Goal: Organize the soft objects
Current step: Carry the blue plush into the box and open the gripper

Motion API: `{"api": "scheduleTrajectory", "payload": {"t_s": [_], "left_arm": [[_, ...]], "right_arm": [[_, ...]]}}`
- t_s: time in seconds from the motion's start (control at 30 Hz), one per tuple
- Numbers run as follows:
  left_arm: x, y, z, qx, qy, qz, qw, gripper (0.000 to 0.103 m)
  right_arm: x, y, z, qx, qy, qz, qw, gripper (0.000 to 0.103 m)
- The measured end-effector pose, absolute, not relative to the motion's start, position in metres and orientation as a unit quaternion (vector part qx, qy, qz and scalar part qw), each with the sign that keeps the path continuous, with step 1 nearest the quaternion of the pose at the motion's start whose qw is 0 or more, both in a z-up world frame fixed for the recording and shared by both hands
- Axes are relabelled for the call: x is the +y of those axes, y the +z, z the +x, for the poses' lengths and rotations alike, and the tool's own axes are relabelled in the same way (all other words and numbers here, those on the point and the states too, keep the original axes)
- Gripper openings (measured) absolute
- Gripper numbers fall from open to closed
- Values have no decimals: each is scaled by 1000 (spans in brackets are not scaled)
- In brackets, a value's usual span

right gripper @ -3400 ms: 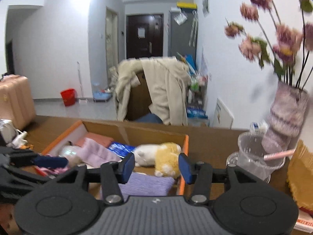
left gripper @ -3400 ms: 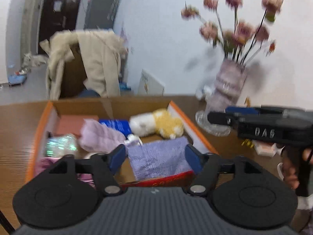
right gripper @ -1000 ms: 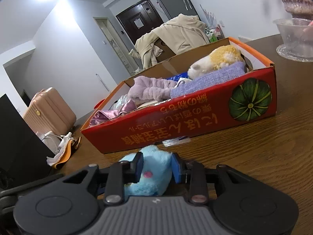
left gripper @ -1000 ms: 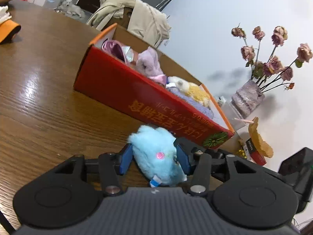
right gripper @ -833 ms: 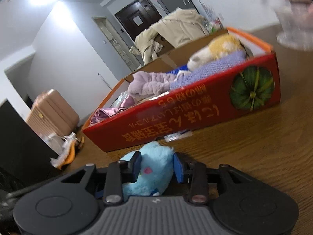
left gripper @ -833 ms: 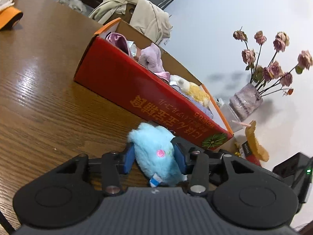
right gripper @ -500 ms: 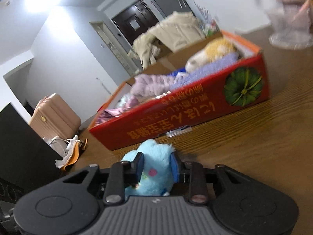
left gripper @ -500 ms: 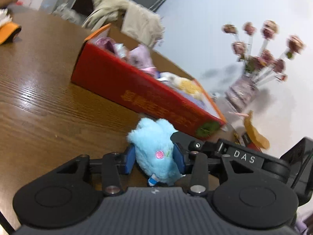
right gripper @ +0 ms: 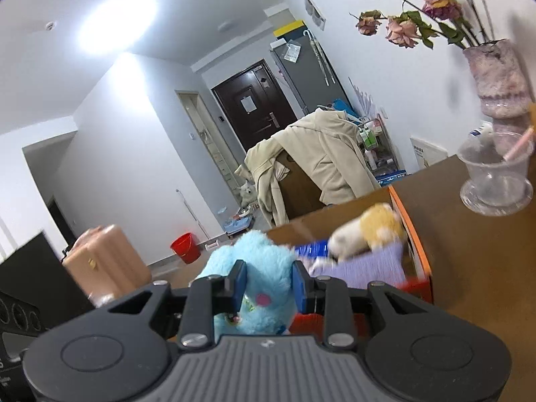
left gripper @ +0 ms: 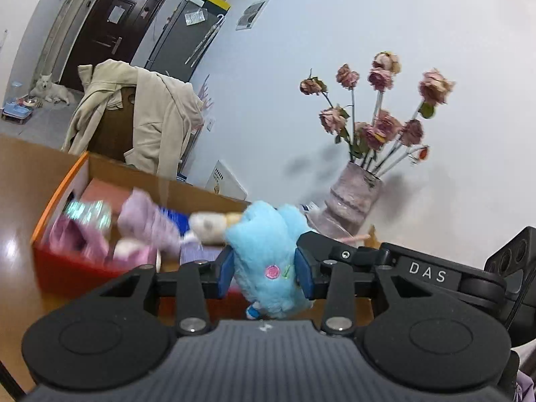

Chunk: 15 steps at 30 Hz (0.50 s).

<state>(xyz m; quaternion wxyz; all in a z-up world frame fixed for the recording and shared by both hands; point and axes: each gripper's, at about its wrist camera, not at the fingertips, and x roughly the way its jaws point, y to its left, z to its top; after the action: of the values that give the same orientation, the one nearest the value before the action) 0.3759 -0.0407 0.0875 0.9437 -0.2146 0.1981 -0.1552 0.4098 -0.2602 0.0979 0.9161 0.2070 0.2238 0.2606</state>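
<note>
A light blue plush toy [left gripper: 268, 251] with a pink spot is held up in the air by both grippers. My left gripper [left gripper: 266, 273] is shut on it from its two sides. My right gripper [right gripper: 268, 286] is shut on the same plush [right gripper: 254, 268]; its black body shows at the right of the left wrist view. Below and behind lies the red and orange cardboard box [left gripper: 57, 194], holding a lilac plush [left gripper: 147, 217], a white and yellow plush [right gripper: 368, 227], a purple cloth [right gripper: 368, 268] and other soft things.
A vase of dried roses [left gripper: 355, 197] and a clear plastic cup [right gripper: 495, 171] stand on the brown table to the right of the box. A chair draped with a beige coat [left gripper: 147, 117] is behind the table. A pink suitcase [right gripper: 104, 261] is at the left.
Both grippers have lifted the blue plush off the table, up above the front wall of the box. The box contents now show from above.
</note>
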Motion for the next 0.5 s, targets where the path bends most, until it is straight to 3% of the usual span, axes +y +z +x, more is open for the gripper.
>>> {"api": "scheduleTrajectory", "payload": {"t_s": [0.2,0.23,0.27,0.4,0.5], "left_arm": [[-25,62,454,246,-114,-205,940,39],[-21,52,460,259,-113,-202,938,39],[-17,43,465,273,-120,-203,933,39],[-13,27,463,289,-125,-164,935,37],[-8,25,463,285,-133,-163,935,37]], "right_arm": [[-232,74,501,283,248,189,907,28],[-225,64,513,304,237,180,905,23],[-217,55,522,324,224,162,905,6],[-200,23,531,369,193,123,901,3],[-190,23,527,357,185,87,911,7]]}}
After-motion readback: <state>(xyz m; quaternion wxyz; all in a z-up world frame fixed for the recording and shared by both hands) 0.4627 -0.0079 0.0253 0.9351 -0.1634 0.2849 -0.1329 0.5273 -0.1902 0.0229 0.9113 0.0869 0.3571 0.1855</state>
